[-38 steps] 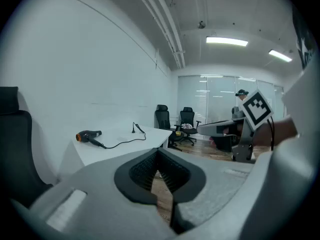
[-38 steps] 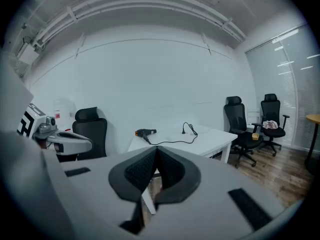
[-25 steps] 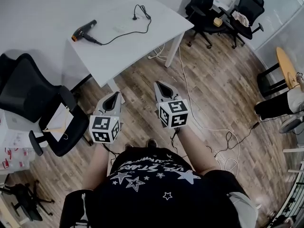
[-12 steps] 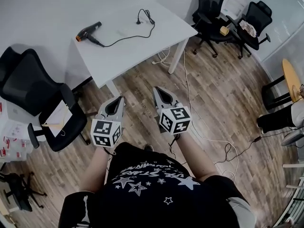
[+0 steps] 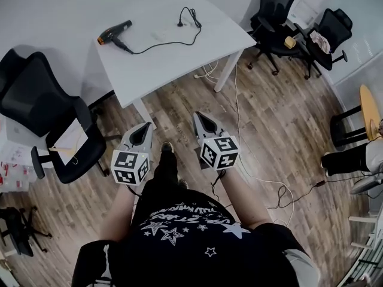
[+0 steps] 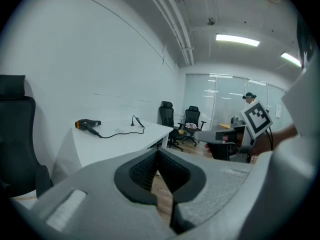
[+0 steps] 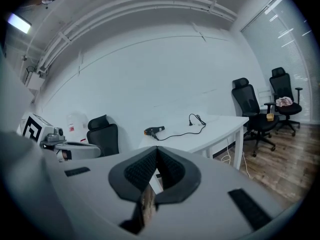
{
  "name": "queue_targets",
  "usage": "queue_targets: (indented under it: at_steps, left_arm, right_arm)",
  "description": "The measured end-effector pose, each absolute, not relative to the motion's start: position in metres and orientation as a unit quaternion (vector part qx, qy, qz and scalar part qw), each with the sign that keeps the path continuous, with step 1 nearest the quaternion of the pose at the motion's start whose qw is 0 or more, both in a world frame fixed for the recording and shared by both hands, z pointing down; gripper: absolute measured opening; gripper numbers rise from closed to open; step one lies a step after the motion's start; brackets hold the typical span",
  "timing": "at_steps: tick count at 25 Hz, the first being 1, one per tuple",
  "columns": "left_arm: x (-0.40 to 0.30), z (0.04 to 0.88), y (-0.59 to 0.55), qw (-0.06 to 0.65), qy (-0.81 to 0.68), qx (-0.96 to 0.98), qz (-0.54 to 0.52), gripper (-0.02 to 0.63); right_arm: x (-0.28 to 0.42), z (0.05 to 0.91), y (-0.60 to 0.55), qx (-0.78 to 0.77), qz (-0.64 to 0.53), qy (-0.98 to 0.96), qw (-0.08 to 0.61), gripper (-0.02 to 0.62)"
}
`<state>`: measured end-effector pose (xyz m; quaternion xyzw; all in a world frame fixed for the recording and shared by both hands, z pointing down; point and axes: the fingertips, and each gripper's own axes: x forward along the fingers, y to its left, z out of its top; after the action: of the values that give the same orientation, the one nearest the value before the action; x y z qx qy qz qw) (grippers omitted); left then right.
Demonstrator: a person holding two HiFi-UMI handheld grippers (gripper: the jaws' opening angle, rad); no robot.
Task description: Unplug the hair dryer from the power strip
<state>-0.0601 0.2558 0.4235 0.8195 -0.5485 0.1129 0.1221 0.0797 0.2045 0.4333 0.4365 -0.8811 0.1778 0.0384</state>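
**Q:** State of the fingers?

**A:** Both pairs are closed pad to pad, with nothing between them. My left gripper (image 5: 146,125) and right gripper (image 5: 197,115) sit side by side in front of my body, above the wood floor (image 5: 281,118). Both point toward the counter (image 5: 173,64) and are well apart from it.

**Q:** Location of the task item?

**A:** The hair dryer (image 5: 115,32) lies near the counter's far left corner, with its orange end to the left. Its black cord (image 5: 161,43) runs right across the top and loops back to the plug (image 5: 179,23), which rests on the counter surface near the far edge. A faint pale shape beside the cord is too washed out to identify.

**Q:** Edges and clearance?

**A:** The near edge runs diagonally — closer on my left, farther on my right. One counter leg (image 5: 143,111) stands just ahead of the left gripper. The floor between me and that edge is open, apart from my own shoe (image 5: 166,150) between the grippers.

**Q:** Obstructions at the sides?

**A:** On the left, black office chairs (image 5: 42,103) crowd the counter's end, and one has papers (image 5: 69,142) on its seat. On the right, a white cable (image 5: 237,109) trails across the floor from the far leg — two more chairs (image 5: 275,11) stand past that corner.
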Motion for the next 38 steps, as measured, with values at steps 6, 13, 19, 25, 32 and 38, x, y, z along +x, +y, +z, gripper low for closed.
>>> queue_targets:
  at_steps: [6, 13, 19, 25, 32, 38]
  left_arm:
    - [-0.059, 0.434, 0.208, 0.134, -0.535, 0.828, 0.106, 0.008]
    - [-0.068, 0.440, 0.132, 0.152, -0.524, 0.832, 0.099, 0.008]
    - [-0.089, 0.436, 0.064, 0.156, -0.519, 0.835, 0.096, 0.008]
    - [-0.105, 0.437, 0.006, 0.159, -0.504, 0.844, 0.095, 0.008]
    - [-0.128, 0.441, -0.049, 0.162, -0.500, 0.847, 0.082, 0.008]
    - [-0.141, 0.441, -0.068, 0.171, -0.506, 0.843, 0.073, 0.008]
  right_arm:
    - [0.078, 0.444, 0.165, 0.446, 0.177, -0.875, 0.061, 0.008]
    - [0.074, 0.449, 0.094, 0.459, 0.177, -0.867, 0.074, 0.008]
    - [0.062, 0.443, 0.029, 0.475, 0.179, -0.858, 0.073, 0.008]
    - [0.049, 0.438, -0.026, 0.489, 0.175, -0.851, 0.079, 0.008]
    - [0.033, 0.435, -0.078, 0.500, 0.161, -0.846, 0.089, 0.008]
    - [0.028, 0.432, -0.098, 0.499, 0.160, -0.846, 0.098, 0.008]
